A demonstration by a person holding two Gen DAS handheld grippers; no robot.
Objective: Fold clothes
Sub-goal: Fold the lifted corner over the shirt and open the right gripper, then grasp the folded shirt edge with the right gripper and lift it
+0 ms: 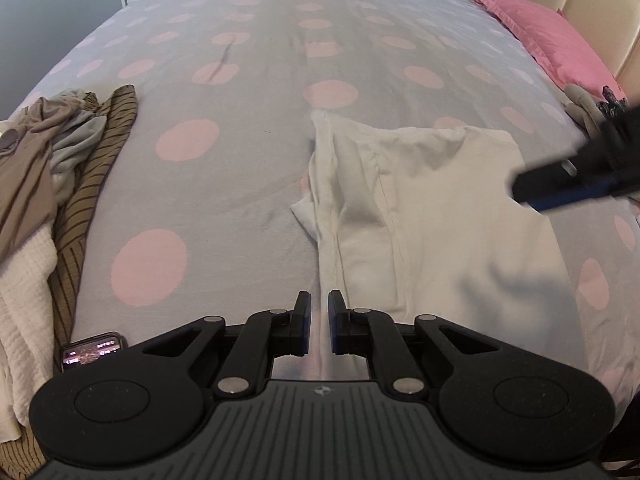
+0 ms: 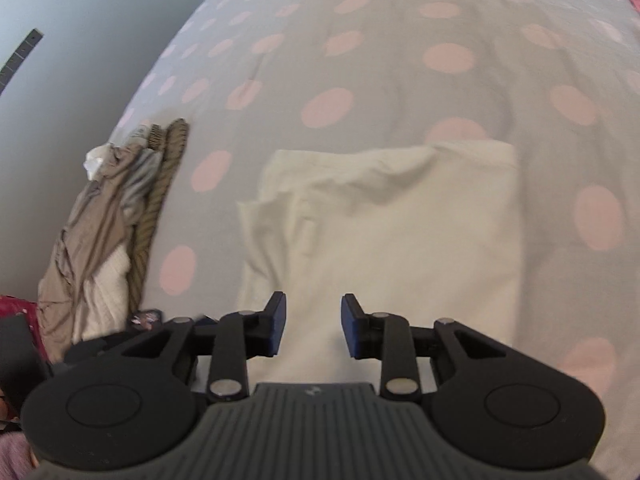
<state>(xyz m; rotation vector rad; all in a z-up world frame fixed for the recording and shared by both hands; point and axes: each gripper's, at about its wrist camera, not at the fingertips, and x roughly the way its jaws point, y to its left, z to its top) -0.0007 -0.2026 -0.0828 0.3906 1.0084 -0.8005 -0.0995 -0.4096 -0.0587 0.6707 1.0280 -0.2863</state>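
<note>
A white garment [image 1: 432, 208] lies partly folded on the bed, its left side folded over into a long ridge. My left gripper [image 1: 319, 312] sits at the garment's near left edge, jaws a narrow gap apart, with the fabric edge running between them. It looks open and not clamped. In the right wrist view the same white garment [image 2: 384, 232] lies flat below my right gripper [image 2: 313, 316], which is open and empty above its near part. The right gripper also shows blurred in the left wrist view [image 1: 576, 176] over the garment's right side.
The grey bedspread with pink dots [image 1: 248, 92] covers the bed. A pile of brown, striped and white clothes [image 1: 52, 184] lies at the left edge; it also shows in the right wrist view [image 2: 108, 232]. A phone [image 1: 94, 354] lies near it. A pink pillow [image 1: 552, 36] is far right.
</note>
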